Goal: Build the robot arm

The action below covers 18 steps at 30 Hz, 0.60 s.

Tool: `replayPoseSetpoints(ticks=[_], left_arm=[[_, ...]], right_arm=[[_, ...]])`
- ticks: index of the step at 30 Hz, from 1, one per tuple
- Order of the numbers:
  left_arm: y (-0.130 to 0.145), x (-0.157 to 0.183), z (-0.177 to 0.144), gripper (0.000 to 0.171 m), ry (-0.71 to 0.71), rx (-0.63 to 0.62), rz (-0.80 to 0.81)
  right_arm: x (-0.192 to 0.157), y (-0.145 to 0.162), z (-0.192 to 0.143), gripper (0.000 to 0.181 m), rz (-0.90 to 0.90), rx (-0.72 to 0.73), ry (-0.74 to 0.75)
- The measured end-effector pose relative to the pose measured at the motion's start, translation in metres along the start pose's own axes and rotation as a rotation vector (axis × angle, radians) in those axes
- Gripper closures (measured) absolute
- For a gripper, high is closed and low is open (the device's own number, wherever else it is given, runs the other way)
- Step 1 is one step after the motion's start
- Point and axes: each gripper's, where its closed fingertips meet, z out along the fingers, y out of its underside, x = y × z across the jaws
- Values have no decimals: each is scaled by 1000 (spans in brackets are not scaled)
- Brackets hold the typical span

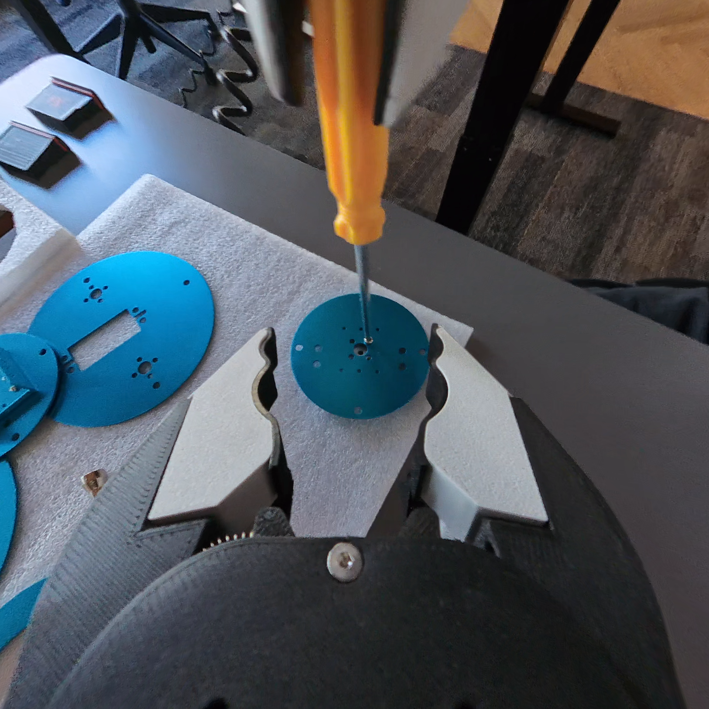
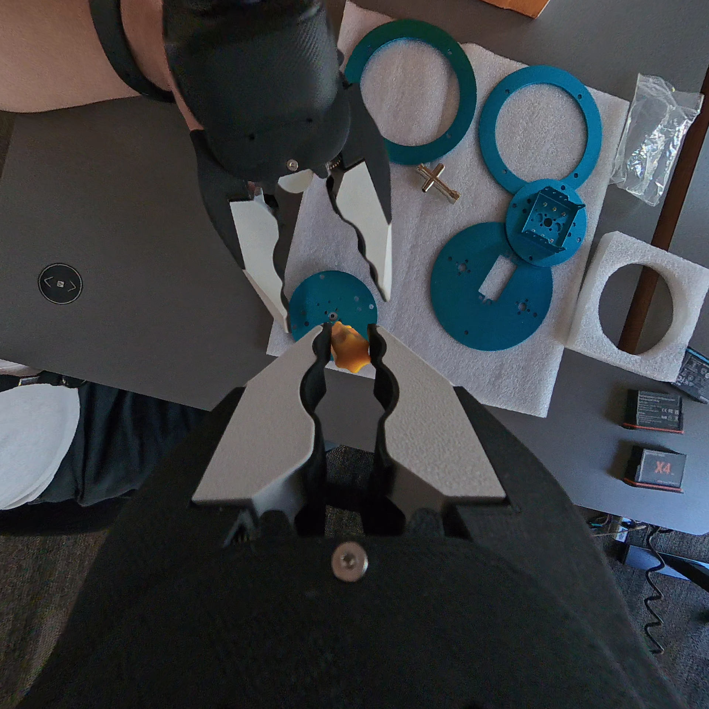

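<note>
Right gripper (image 2: 350, 329) clamped on the orange handle of a screwdriver (image 1: 351, 126), held upright, shaft running down to a small blue disc (image 1: 358, 356), tip set in a hole just beside the disc's centre hole. Left gripper (image 1: 353, 347) spread wide, fingers either side of that disc, close to its rim but contact not clear, nothing held between them. Disc flat on a white foam sheet (image 2: 498, 368), at the sheet's corner nearest the table edge (image 1: 498, 291). Farther along the sheet, a large blue plate with a rectangular cutout (image 2: 491, 287), partly overlapped by a smaller blue disc carrying a square bracket (image 2: 546, 222). Beyond these, two blue rings (image 2: 539, 128) lying flat side by side, and between the rings and the left gripper a silvery cross-shaped key (image 2: 437, 182). Off the sheet, a white foam block with a round hole (image 2: 598, 307), a crumpled clear plastic bag (image 2: 660, 134) toward the far edge, and two small black boxes (image 2: 654, 470) on the dark table.
</note>
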Motion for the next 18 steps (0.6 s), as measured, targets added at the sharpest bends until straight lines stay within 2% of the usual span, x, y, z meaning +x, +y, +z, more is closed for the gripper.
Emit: replayPoseSetpoints(ticks=[5, 15, 18], left_arm=[[19, 3, 15, 91, 1, -103, 21], [22, 5, 13, 90, 40, -121, -55], [13, 2, 8, 97, 28, -75, -65]], right_arm=[[-1, -3, 1, 162, -31, -5, 1], [-1, -10, 4, 161, -99, 3, -22], [0, -11, 5, 162, -116, 19, -32]])
